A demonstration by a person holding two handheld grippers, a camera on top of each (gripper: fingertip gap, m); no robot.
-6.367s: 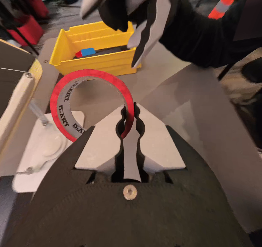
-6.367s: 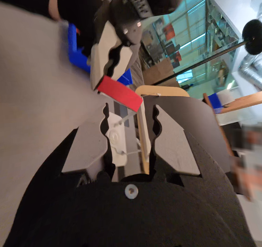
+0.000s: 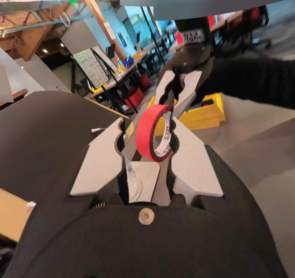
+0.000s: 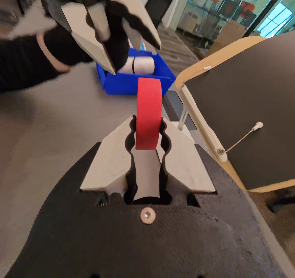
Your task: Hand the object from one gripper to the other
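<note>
Right wrist view: red tape roll pinched edge-on in right claw above grey counter, left claw spread wide, empty, just beyond, near blue bin; handover judged essentially done.

Our two tongs, the left tongs and the right tongs, match: each has a broad, textured black body with one silver screw set in the middle. Two pale grey wedge fingers taper forward, their inner edges lined with wavy black pads. We wear black gloves and black sleeves.
</note>
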